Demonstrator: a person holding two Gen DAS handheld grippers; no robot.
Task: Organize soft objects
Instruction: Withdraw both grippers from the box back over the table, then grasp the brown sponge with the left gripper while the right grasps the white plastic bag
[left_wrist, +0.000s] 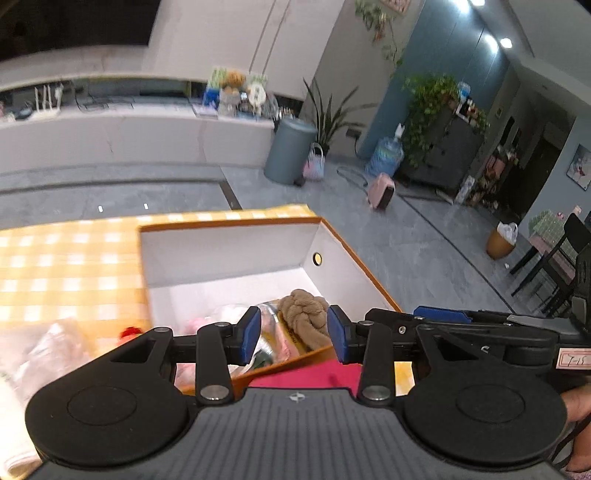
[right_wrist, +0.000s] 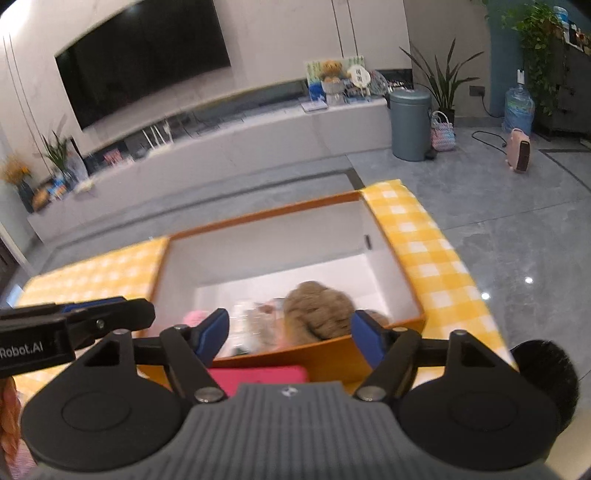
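A white box with an orange rim (left_wrist: 343, 243) (right_wrist: 406, 291) stands on the yellow checked tablecloth (left_wrist: 66, 266) (right_wrist: 436, 258). Inside it lie a brown knotted plush (left_wrist: 304, 314) (right_wrist: 317, 310), clear plastic-wrapped soft items (left_wrist: 269, 325) (right_wrist: 255, 317) and something pink (right_wrist: 195, 317). My left gripper (left_wrist: 294, 334) hovers over the box's near edge, open, with nothing between its blue pads (left_wrist: 251, 334). My right gripper (right_wrist: 290, 336) hangs beside it over the same edge, open wider and empty. A magenta flat item (left_wrist: 306, 374) (right_wrist: 258, 374) lies just in front of the box.
Plastic-wrapped soft goods (left_wrist: 48, 350) and a small red thing (left_wrist: 129, 332) lie on the cloth left of the box. A black fuzzy object (right_wrist: 546, 373) sits at the table's right edge. Beyond the table are grey floor, a grey bin (right_wrist: 410, 125) and a pink heater (right_wrist: 521, 155).
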